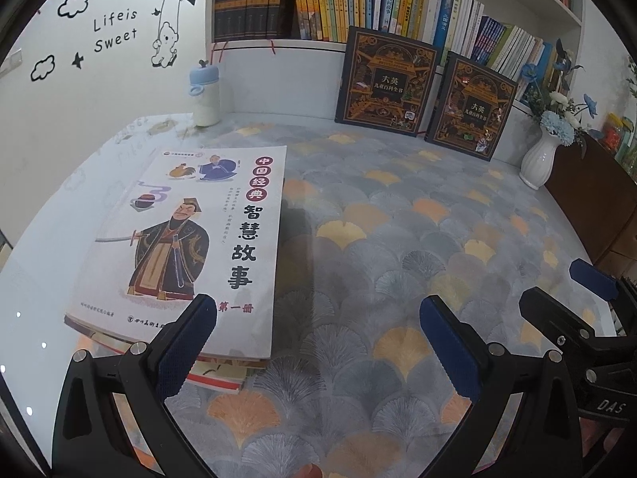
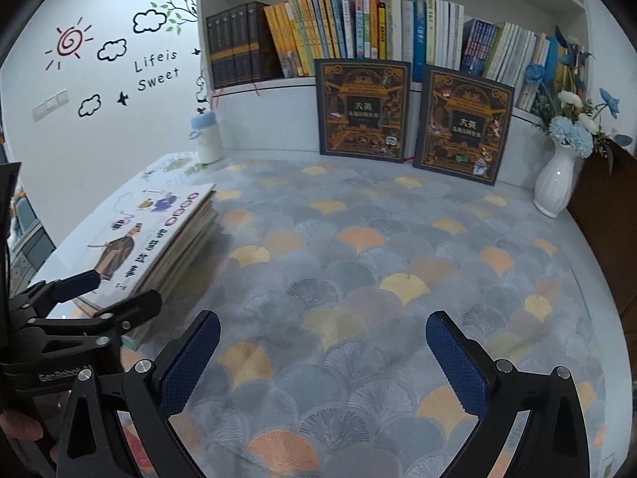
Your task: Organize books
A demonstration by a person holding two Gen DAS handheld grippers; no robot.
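Observation:
A stack of books (image 1: 191,239) lies flat on the left of the table; its top book has a white cover with a robed cartoon figure. In the right wrist view the same stack (image 2: 159,239) shows its layered page edges. Two dark ornate books (image 1: 384,83) (image 1: 469,107) stand leaning against the shelf base at the back. My left gripper (image 1: 314,318) is open, its left finger over the stack's near corner and nothing between the pads. My right gripper (image 2: 322,334) is open above the bare tablecloth. It also shows at the right edge of the left wrist view (image 1: 565,290).
A shelf full of upright books (image 2: 358,32) runs along the back. A white bottle with a blue lid (image 1: 205,91) stands at the back left, a white vase of blue flowers (image 2: 557,175) at the back right. A fan-patterned cloth (image 2: 378,259) covers the table.

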